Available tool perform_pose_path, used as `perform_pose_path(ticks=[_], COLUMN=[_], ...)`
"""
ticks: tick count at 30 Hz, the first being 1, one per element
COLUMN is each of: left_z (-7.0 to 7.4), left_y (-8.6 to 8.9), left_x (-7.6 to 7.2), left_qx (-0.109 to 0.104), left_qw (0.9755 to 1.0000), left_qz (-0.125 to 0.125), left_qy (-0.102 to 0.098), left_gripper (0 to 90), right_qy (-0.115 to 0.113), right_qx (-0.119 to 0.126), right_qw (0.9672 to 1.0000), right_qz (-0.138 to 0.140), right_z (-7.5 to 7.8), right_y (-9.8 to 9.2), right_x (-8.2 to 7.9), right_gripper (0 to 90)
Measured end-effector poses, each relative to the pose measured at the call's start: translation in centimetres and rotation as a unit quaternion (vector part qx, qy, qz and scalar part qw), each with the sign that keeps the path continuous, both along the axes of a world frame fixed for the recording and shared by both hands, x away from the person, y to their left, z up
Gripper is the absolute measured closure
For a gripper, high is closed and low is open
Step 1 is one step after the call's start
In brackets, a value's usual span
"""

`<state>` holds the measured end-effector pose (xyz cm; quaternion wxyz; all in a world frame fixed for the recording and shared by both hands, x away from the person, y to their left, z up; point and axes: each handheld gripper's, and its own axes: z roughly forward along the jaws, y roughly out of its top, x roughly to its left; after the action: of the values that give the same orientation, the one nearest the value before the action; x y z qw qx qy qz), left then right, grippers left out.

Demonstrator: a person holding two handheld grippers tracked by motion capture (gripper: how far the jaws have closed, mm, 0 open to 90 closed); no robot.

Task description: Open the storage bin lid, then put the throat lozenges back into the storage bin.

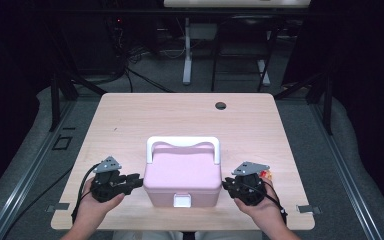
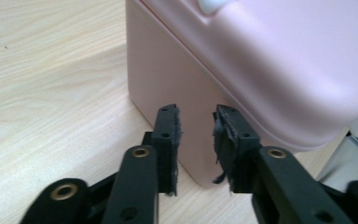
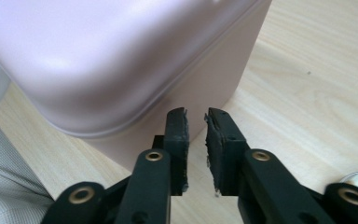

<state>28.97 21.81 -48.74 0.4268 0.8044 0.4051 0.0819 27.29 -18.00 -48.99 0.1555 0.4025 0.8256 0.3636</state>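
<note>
Two handheld grippers flank a pink box that sits on the near half of a light wooden table, close to the front edge and roughly centred between the person's hands. The box has a rounded lid, a white handle folded toward the far side, and a white latch on the front face toward the person. From the high view, the left gripper lies just beside the box's left wall, held in the left hand, and points inward at it; the right gripper is held in the right hand and points at the right wall from the opposite side. In the left gripper view, the jaws stand a narrow gap apart with nothing between them, their worn pads aimed at the lower side wall under the lid's overhanging edge; whether the tips touch the wall cannot be told. In the right gripper view, the jaws are likewise only slightly parted and hold nothing, facing the box's corner just below the lid seam. A small orange and white object rests on the table just behind the right gripper, too small to identify. A round hole shows near the table's far edge.
</note>
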Motion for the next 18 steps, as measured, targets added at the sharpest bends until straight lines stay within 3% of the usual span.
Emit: perform_pose_path(ticks=[12, 18], left_z=[2.8, 4.1], left_y=[0.2, -0.5], left_x=[1.0, 1.4], left_qx=[0.012, 0.012], left_qw=[0.9998, 0.9995], left_qz=[-0.013, -0.024], left_qy=[-0.010, -0.015], left_gripper=[56.0, 53.7], right_qy=[0.008, 0.010], right_qx=[0.019, 0.003], right_qw=[0.9996, 0.9995], right_qz=[0.020, 0.029], right_z=[2.8, 3.7], right_y=[-0.9, -0.6], right_x=[1.3, 2.0], right_gripper=[59.8, 57.8])
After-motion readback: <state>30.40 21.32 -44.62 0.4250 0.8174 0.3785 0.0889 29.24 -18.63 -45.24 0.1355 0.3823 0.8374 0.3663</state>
